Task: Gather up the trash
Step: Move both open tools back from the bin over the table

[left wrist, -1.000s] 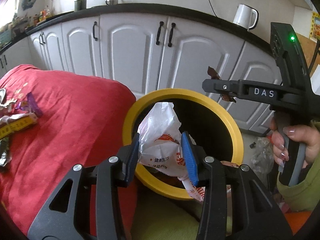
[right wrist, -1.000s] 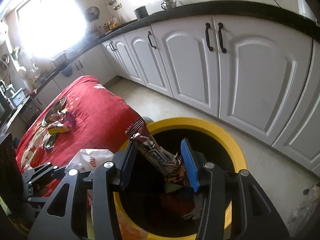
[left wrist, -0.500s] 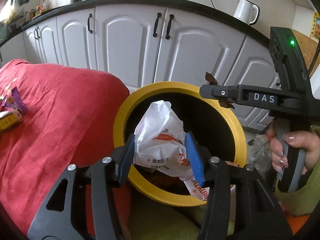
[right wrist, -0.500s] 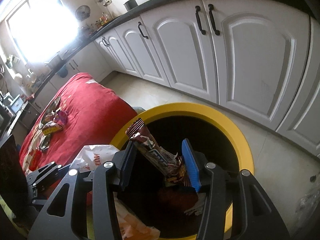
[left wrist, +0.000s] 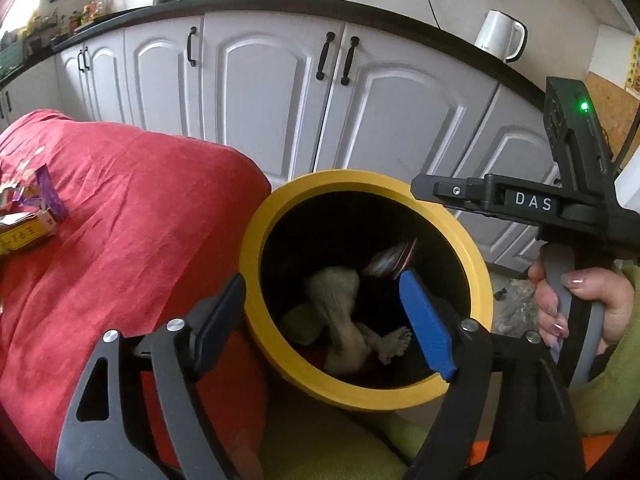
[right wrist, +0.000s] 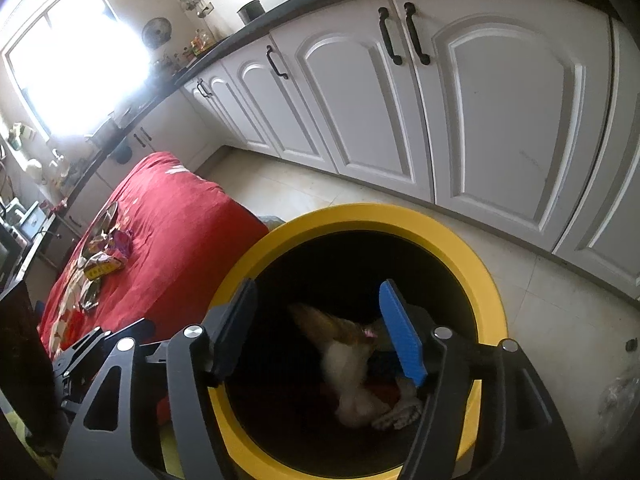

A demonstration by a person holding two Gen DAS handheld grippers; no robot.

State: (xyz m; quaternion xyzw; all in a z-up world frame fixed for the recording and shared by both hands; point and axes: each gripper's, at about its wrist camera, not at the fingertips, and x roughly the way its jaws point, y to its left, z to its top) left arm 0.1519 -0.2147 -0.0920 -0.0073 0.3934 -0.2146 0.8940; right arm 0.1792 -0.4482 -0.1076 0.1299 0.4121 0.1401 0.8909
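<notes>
Release: left gripper (left wrist: 320, 320) and right gripper (right wrist: 320, 328) fingers just opened, nothing between them now. White crumpled plastic bag (left wrist: 344, 320) and brown snack wrapper (left wrist: 390, 258), held a second ago, now inside round yellow-rimmed black bin (left wrist: 280, 216). Remaining wrappers (right wrist: 102, 256) on red-covered tabletop (left wrist: 140, 220); judged next pickup.

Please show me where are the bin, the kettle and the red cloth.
bin (left wrist: 256, 236): left wrist view, yellow rim, left side.
kettle (left wrist: 495, 37): left wrist view, white body.
red cloth (left wrist: 132, 216): left wrist view, bare middle part.

Matt yellow bin rim (left wrist: 476, 264); creased red cloth (left wrist: 140, 220).
</notes>
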